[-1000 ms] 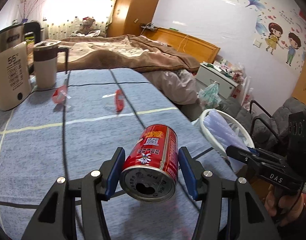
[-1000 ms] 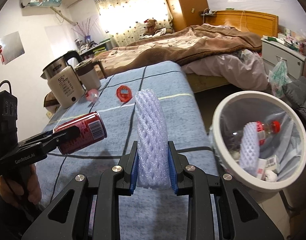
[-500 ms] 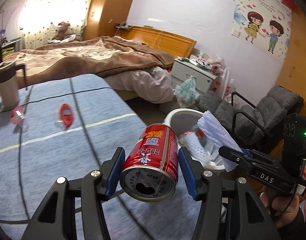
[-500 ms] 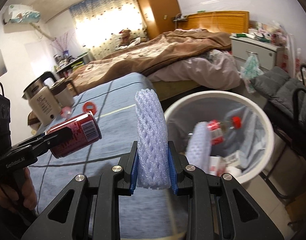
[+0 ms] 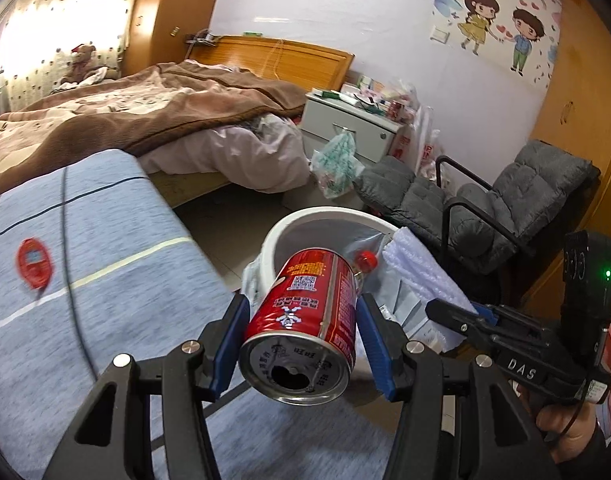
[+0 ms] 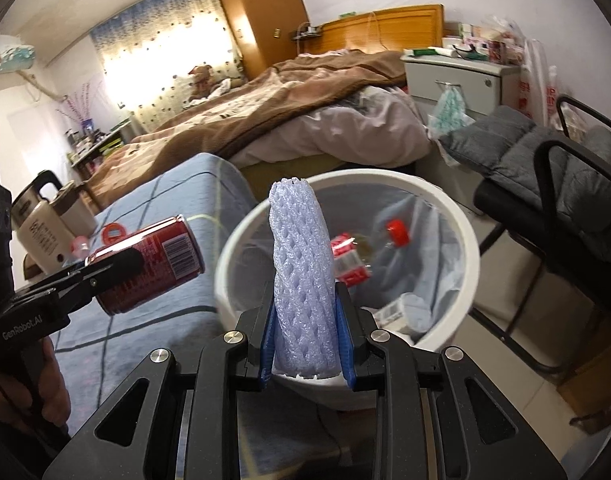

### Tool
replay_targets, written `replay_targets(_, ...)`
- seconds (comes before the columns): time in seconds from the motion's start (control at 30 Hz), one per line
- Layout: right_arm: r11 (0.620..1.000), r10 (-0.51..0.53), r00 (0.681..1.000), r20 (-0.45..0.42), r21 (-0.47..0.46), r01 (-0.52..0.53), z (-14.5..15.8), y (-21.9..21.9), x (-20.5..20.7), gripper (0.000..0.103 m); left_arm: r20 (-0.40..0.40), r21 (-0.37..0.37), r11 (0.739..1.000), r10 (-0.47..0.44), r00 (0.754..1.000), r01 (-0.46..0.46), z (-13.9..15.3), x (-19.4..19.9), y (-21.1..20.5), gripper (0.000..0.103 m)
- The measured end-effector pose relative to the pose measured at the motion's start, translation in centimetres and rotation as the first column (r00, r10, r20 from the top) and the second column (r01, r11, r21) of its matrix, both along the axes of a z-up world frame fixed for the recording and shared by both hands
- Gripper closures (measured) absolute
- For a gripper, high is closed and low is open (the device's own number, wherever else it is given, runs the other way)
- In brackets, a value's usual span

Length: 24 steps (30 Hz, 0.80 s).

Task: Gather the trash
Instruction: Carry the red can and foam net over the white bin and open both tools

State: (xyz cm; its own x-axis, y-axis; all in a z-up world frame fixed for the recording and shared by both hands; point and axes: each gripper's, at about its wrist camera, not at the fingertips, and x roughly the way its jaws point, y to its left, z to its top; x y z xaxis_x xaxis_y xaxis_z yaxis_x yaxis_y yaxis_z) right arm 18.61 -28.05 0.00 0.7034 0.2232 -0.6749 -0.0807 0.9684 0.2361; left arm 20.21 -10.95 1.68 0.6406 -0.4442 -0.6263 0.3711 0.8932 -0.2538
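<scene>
My left gripper [image 5: 301, 336] is shut on a red drink can [image 5: 309, 316], its opened top facing the camera, held in the air at the table's right edge just before the white trash bin [image 5: 273, 240]. In the right wrist view the same can [image 6: 153, 264] hangs left of the bin [image 6: 461, 240]. My right gripper [image 6: 305, 336] is shut on a pale lilac foam fruit net [image 6: 301, 272], standing upright over the bin's near rim. The net [image 5: 421, 276] also shows in the left wrist view. Inside the bin lie a red-capped bottle [image 6: 385, 240] and paper scraps.
A blue-grey cloth covers the table [image 5: 105, 280]; a red round wrapper [image 5: 33, 260] lies on it. A kettle [image 6: 37, 228] and mug stand at its far left. A grey chair [image 5: 485, 216] is right of the bin; the bed [image 5: 145, 112] lies behind.
Both grippers swung right, off the table toward the bin, each keeping its load. The bin now sits directly ahead of both; the kettle has left the left wrist view.
</scene>
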Motion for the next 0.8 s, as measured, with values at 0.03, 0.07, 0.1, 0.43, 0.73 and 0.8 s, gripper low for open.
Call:
replay_targets(0.03,1.0,-0.004,1.0,-0.003,-0.004,0.004,-0.1,-0.1,0.1,0.076,0.0,0.001,1.0,-0.007,1.0,0.007,-0.1,0.3,-0.4,0.046)
replay_targets(0.07,1.0,-0.008,1.0,-0.006,-0.007,0.008,-0.2,-0.3,0.3,0.076,-0.003,0.004,1.0,-0.013,1.0,0.013,-0.2,0.7,-0.8,0.046)
replay_targets(0.1,1.0,-0.011,1.0,-0.009,-0.009,0.011,-0.2,-0.4,0.5,0.076,-0.008,0.006,1.0,-0.018,1.0,0.018,-0.3,1.1,-1.2,0.046)
replay_targets(0.43,0.999,-0.038,0.999,-0.035,-0.022,0.037,-1.3,-1.3,2.0,0.072,-0.046,0.008,0.999,-0.041,0.998,0.041,-1.8,4.1,-3.0,0.045)
replay_targets(0.73,0.998,-0.055,0.998,-0.012,-0.026,0.055,-0.9,-1.4,1.6,0.046,-0.017,-0.024,0.999,-0.043,0.999,0.043,-1.2,4.1,-2.9,0.037)
replay_targets(0.8,0.999,-0.048,0.999,-0.01,-0.024,0.048,-0.7,-1.2,1.5,0.046,-0.01,-0.019,0.999,-0.037,0.999,0.037,-1.1,3.6,-2.4,0.037)
